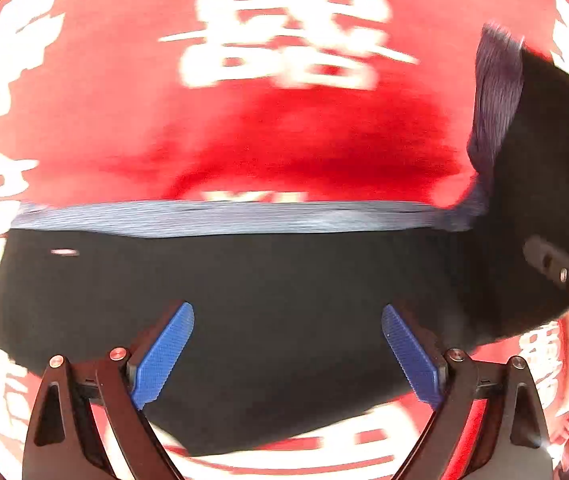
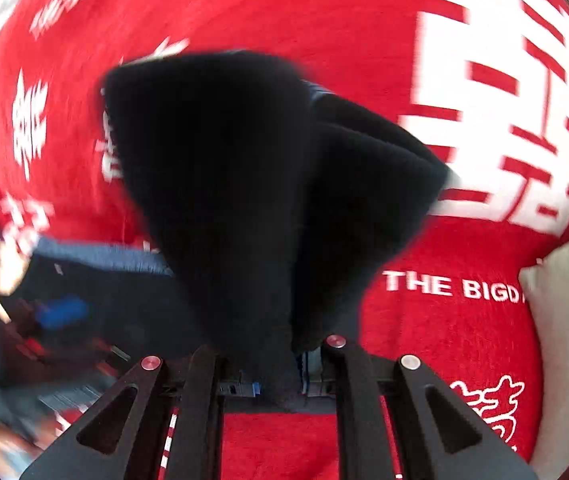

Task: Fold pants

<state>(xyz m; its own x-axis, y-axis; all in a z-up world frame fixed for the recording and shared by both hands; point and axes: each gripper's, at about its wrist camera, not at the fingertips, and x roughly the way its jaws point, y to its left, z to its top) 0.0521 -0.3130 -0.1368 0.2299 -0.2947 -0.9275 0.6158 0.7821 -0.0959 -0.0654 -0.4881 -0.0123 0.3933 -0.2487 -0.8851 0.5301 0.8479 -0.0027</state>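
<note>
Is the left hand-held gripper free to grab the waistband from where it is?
Probably yes. The left hand-held gripper is open above the black pants, and nothing lies between it and the blue-grey waistband just ahead.

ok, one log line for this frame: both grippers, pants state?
left gripper: open, over black pants | right gripper: shut on pants, lifted fold | surface: red printed cloth | waistband flat

Left gripper [image 1: 287,354]: black angular linkage arms with triangular cutouts, fitted with ribbed bright-blue finger pads [image 1: 164,354], silver round rivets at the pivots. Right gripper [image 2: 272,364]: same black arms and cutouts, one reddish and one silvery rivet seen, a bit of blue tucked between.
</note>
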